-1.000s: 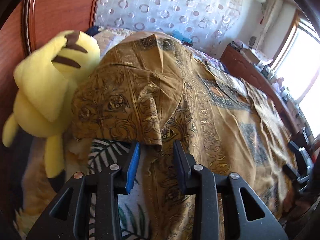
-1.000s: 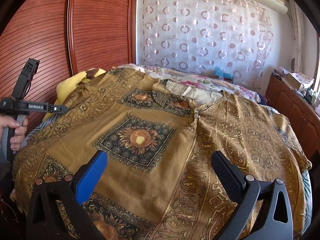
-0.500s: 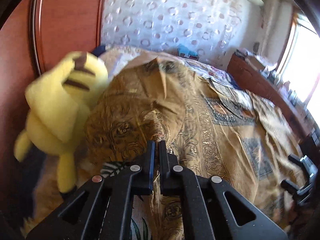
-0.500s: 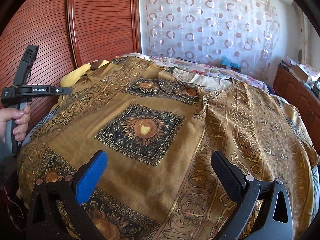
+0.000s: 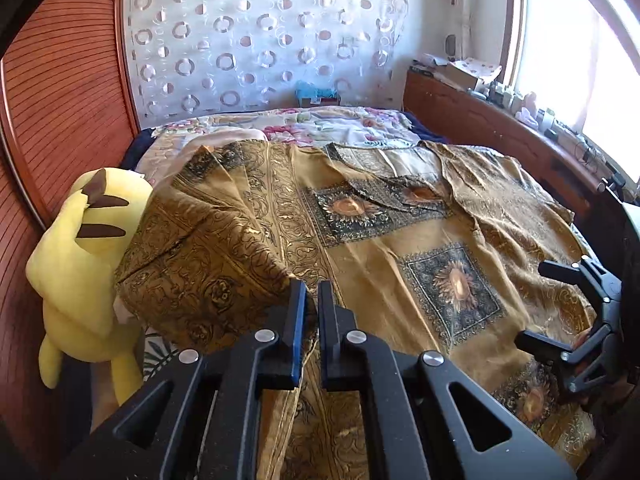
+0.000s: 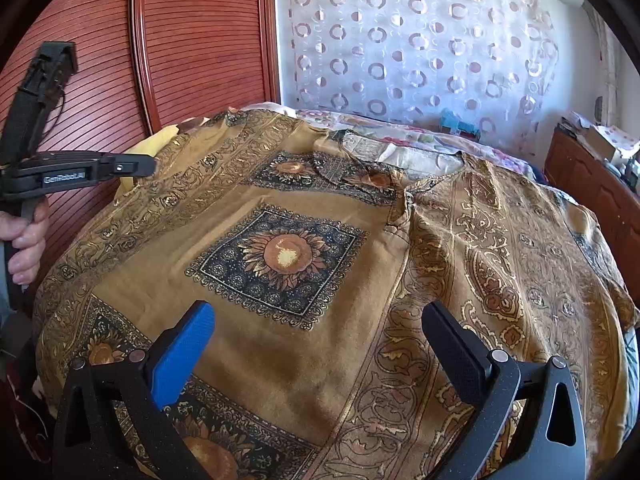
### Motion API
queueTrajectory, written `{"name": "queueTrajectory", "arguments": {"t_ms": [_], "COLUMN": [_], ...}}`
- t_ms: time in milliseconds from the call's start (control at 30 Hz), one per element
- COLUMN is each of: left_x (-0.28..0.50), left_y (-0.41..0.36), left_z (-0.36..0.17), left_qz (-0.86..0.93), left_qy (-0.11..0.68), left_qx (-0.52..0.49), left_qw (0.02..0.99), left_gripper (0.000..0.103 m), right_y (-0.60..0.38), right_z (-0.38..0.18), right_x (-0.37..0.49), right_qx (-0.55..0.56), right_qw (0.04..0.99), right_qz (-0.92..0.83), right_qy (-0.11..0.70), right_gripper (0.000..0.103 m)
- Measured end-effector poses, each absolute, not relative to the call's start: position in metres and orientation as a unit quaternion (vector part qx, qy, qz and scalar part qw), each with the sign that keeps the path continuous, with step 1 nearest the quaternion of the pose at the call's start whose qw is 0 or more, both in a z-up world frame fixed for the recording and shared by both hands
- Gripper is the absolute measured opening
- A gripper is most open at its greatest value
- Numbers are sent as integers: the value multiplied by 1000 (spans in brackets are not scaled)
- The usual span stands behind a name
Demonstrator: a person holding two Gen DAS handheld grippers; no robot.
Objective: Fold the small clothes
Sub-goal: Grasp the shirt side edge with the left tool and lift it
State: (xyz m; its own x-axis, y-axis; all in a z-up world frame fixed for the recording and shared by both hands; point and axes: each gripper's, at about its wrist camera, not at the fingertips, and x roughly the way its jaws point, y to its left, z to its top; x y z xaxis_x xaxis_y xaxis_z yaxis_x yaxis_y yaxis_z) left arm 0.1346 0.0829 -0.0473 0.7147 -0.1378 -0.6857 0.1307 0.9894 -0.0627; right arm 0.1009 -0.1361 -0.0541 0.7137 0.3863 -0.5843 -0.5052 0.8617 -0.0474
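Observation:
A golden-brown patterned shirt [image 5: 400, 232] with dark sunflower squares lies spread over the bed; it also fills the right wrist view [image 6: 320, 248]. My left gripper [image 5: 312, 300] is shut on the shirt's left sleeve edge and holds it lifted. It also shows at the left of the right wrist view [image 6: 154, 166]. My right gripper [image 6: 320, 324] is open and empty just above the shirt's lower front; it also shows at the right edge of the left wrist view [image 5: 532, 300].
A yellow plush toy [image 5: 84, 264] leans at the bed's left side against a red-brown wooden wardrobe [image 6: 200, 40]. A floral bedsheet [image 5: 304, 124] lies beyond the shirt. A wooden sideboard [image 5: 480, 120] with clutter runs along the right, under a window.
My left gripper closed on the sleeve edge, then lifted and swung it up and right. My right gripper stayed open and moved slightly closer to the shirt.

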Motion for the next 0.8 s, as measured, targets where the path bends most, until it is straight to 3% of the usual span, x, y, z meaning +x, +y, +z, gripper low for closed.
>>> {"name": "queueTrajectory", "arguments": {"t_ms": [67, 100, 167, 200, 400, 700, 733, 800], "left_x": [125, 121, 114, 113, 119, 162, 164, 168], "left_y": [92, 95, 107, 113, 157, 192, 194, 196], "left_z": [-38, -35, -27, -25, -36, -99, -103, -107], "left_qz": [-79, -79, -72, -65, -7, 9, 7, 0], "left_qy": [356, 349, 337, 334, 341, 411, 414, 418], "left_qx": [-18, -22, -24, -24, -35, -94, -105, -120], "left_qw": [931, 934, 938, 940, 939, 907, 904, 900], "left_gripper": [40, 45, 68, 73, 75, 75, 72, 56], "right_y": [-135, -135, -136, -137, -136, -137, -137, -138], "right_z": [-55, -55, -54, -54, -55, -55, -55, -55], "right_x": [101, 101, 101, 102, 100, 100, 100, 99], "right_qx": [-104, -104, -103, -102, -107, -106, -106, -105], "right_qw": [919, 919, 919, 918, 917, 917, 917, 917], "right_qz": [243, 244, 246, 247, 250, 251, 251, 252], "right_qy": [292, 292, 292, 292, 291, 293, 292, 292], "right_gripper": [103, 103, 103, 103, 103, 103, 103, 103]}}
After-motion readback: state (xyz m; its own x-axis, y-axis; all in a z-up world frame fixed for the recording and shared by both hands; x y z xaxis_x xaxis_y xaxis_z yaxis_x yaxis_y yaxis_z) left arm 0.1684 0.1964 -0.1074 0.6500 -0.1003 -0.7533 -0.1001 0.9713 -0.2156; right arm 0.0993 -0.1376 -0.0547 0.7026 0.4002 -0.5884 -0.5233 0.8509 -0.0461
